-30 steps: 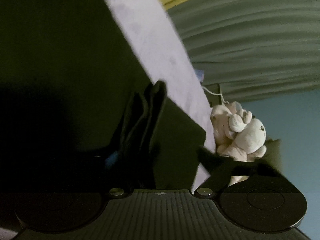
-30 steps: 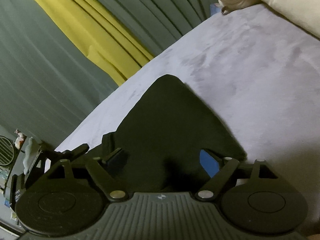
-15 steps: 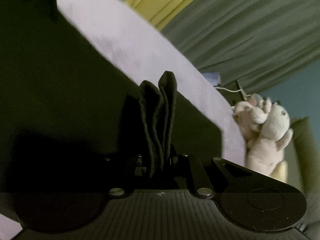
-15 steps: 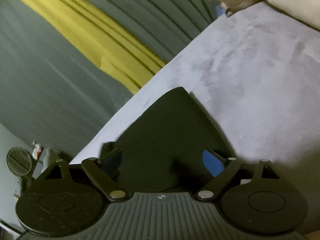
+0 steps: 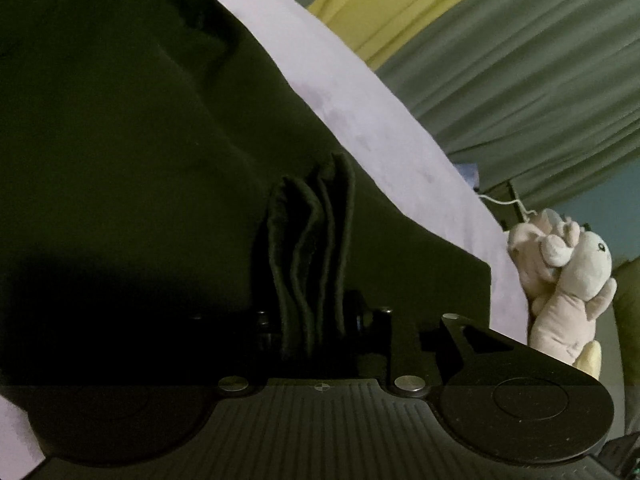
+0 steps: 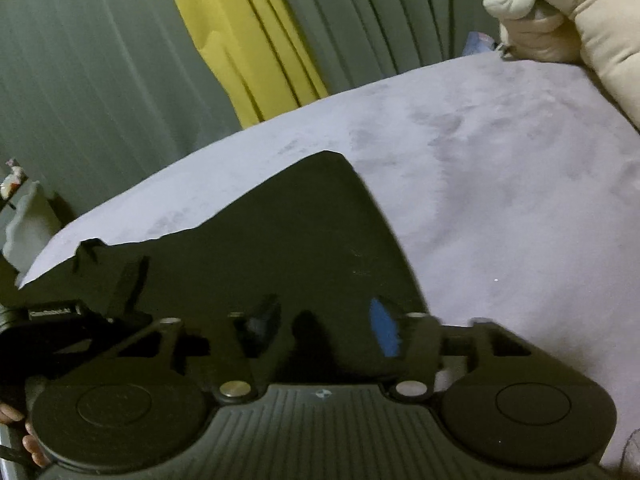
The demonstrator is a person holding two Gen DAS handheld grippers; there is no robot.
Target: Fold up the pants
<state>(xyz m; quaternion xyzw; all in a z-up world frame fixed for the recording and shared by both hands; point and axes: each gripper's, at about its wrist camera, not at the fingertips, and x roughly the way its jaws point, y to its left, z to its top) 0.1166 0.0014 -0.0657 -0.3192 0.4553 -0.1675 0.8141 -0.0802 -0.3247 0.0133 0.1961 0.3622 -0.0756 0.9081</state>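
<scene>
Lilac bedsheet (image 6: 500, 208) (suede-like); green curtain (image 6: 92, 92) behind.

Dark pants (image 5: 140, 140), lilac bedsheet (image 6: 500, 200), yellow-grey curtains (image 6: 240, 40)

Your left gripper (image 5: 314, 320) is matte black: a ribbed centre plate with a small crosshair mark, two round silver screws at its top corners, and a smooth disc housing with an embossed circle on each side. Your right gripper (image 6: 320, 328) has the same build, with angled black linkage arms and blue pads (image 6: 384, 332) inside its jaws. Your fingertips (image 6: 24, 444) show at its lower left edge.
</scene>
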